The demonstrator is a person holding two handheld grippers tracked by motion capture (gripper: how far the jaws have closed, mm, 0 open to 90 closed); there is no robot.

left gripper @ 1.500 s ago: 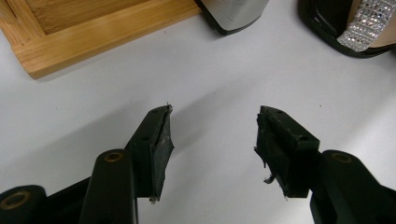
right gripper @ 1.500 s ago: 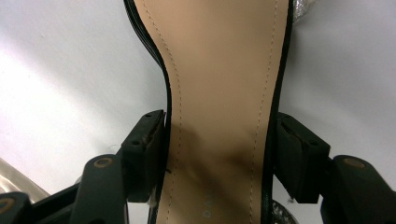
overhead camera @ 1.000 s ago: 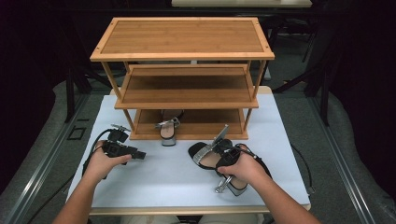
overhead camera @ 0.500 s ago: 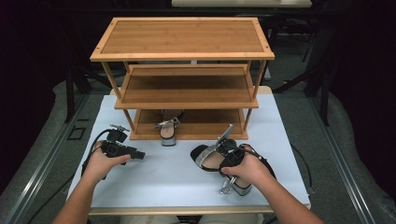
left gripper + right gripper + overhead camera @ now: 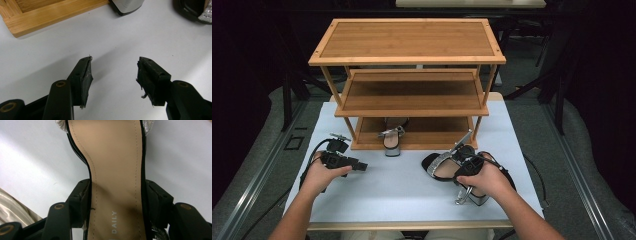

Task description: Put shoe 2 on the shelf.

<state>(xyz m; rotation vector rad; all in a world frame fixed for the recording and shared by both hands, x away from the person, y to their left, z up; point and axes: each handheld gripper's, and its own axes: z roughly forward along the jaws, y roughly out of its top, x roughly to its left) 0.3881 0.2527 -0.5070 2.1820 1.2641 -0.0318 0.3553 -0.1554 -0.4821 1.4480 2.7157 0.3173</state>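
sandal (image 5: 115, 170): clamped at the insole's waist by right gripper (image 5: 116, 202)
left gripper (image 5: 113, 75): half open, empty, over white table (image 5: 50, 55)

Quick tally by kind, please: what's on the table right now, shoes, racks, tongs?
Heeled sandals: 2, one on the rack's bottom shelf, one in the right tongs
Wooden shoe racks: 1
Tongs: 2, left tongs open over bare table, right tongs clamped across the sandal's insole
Total: 5
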